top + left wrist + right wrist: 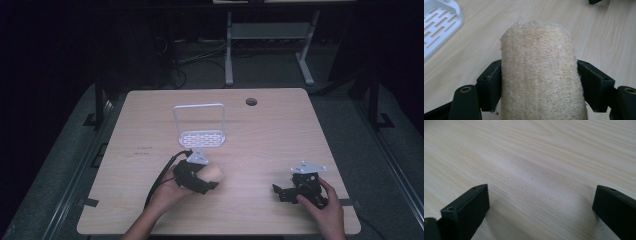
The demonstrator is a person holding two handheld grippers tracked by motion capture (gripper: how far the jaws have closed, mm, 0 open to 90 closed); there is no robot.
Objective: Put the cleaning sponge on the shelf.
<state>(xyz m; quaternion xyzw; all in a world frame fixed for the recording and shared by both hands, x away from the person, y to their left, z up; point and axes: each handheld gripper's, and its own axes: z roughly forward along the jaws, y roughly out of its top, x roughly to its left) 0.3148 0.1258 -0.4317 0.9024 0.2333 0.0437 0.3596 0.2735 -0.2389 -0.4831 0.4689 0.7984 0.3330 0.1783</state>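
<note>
Pale wood counter (150,200): my left tongs (537,82) grip the loofah (539,75), likely bound for the rack (201,136); my right tongs (540,207) idle, jaws apart.

On the desk (280,125), the rack (200,127) stands at frame centre. Just below it, left of centre, the left gripper (207,184) sits around the loofah (214,173). The right gripper (282,192) lies lower right, well apart.

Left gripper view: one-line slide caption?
Left gripper clamps a beige loofah above the wooden table, white slotted rack nearby.
</note>
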